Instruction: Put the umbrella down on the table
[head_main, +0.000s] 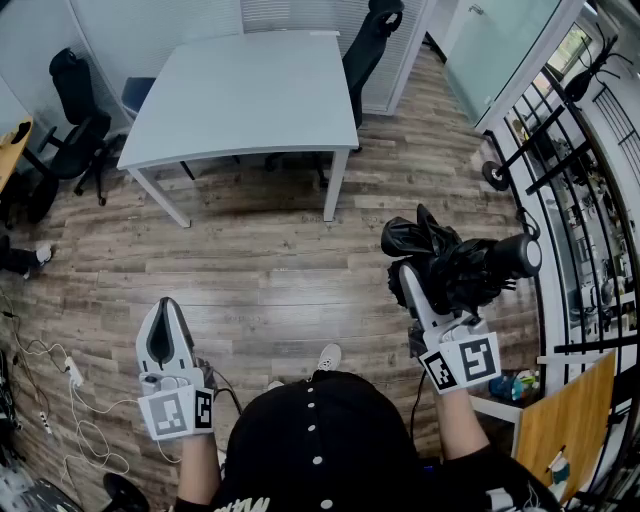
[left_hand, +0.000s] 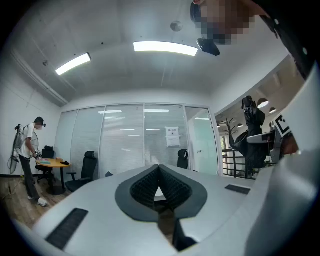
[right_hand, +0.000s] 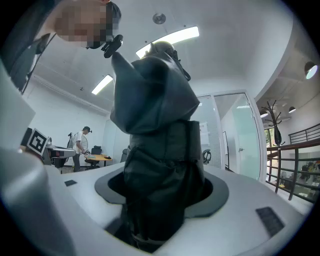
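1. Black cap (head_main: 320, 430), worn by the person; fills the bottom edge of the head view.
2. Left gripper (head_main: 167, 312), white, with its marker cube (head_main: 178, 412) at the wrist. Pointing level over the floor. Jaws pressed together tip to tip, nothing between them.
3. Right gripper (head_main: 430, 285), white, with its marker cube (head_main: 462, 362). Jaws spread wide and clamped on item 4.
4. Umbrella (head_main: 460, 265), black, folded, fabric bunched. Held crosswise in the right gripper's jaws, up in the air above the floor and well apart from the table. In the right gripper view the bundle (right_hand: 160, 150) fills the gap between the pads and rises above them.
5. Floor (head_main: 260, 270), wood-look planks. White cables (head_main: 50, 385) trail near the left edge.
6. Black railing (head_main: 560, 150), along the right side.
7. Table (head_main: 250, 90), pale grey top, white legs, ahead of the person.
8. Office chairs, black: one (head_main: 75, 120) left of the table, one (head_main: 370, 45) behind its far right corner.
9. Another person (left_hand: 27, 155), far off in the left gripper view, standing beside an orange table (left_hand: 55, 162).
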